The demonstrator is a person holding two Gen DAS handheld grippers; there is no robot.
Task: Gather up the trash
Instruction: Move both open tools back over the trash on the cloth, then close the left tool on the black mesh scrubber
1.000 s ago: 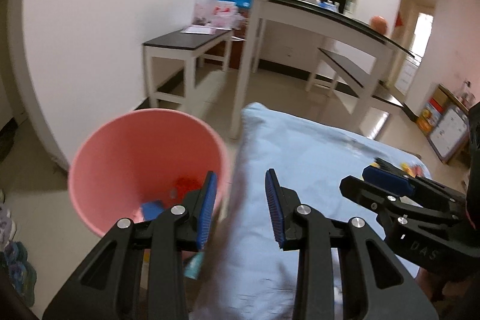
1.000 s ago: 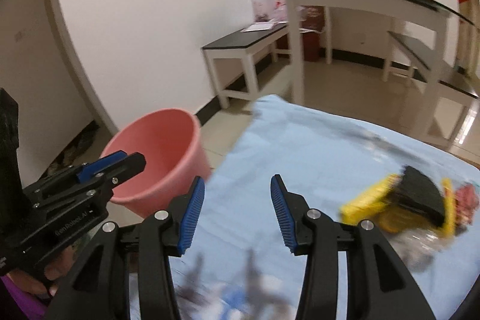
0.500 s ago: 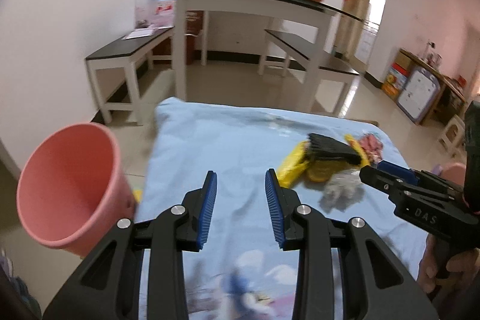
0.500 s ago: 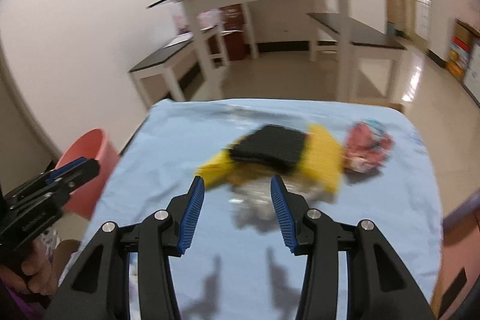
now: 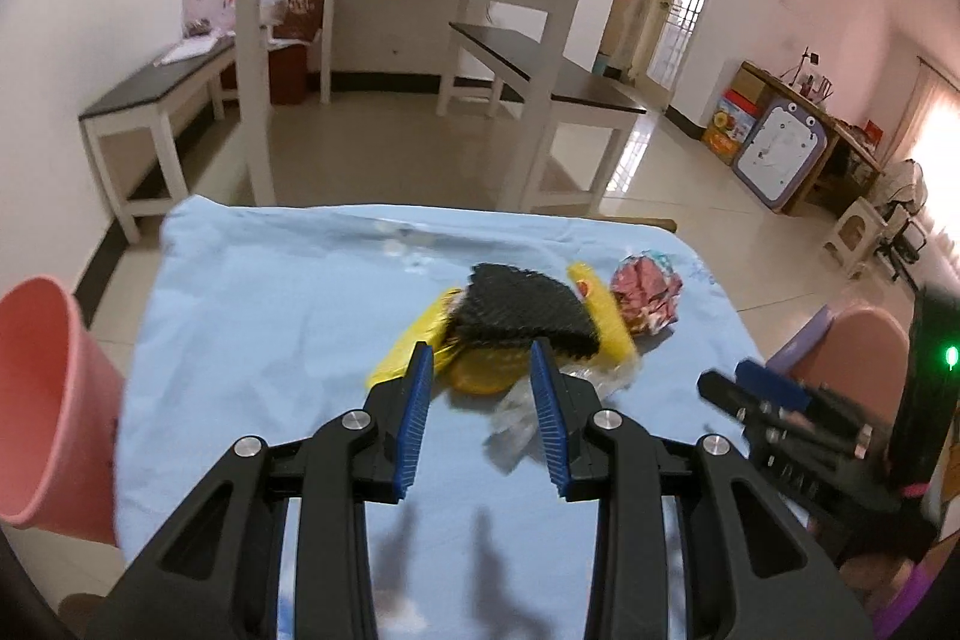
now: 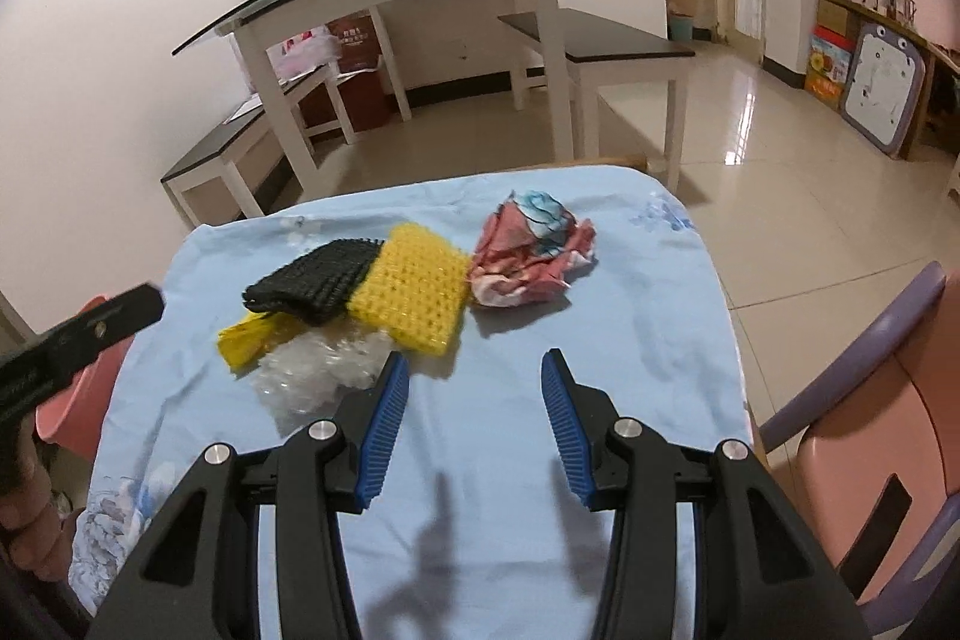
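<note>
Left tongs (image 5: 480, 382) released, empty, over blue-clothed tabletop (image 5: 252, 316). Right tongs (image 6: 474, 388) released, empty. Trash pile (image 6: 384, 298) mid-tabletop: black mesh, yellow mesh, clear plastic, crumpled wrapper (image 6: 534, 250). Pink bucket (image 5: 42, 400) at left edge.

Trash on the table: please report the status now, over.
Left gripper and right gripper: jaws open, empty, above the cloth. Trash pile and crumpled wrapper untouched. Bucket at the table's left. Path clear.
</note>
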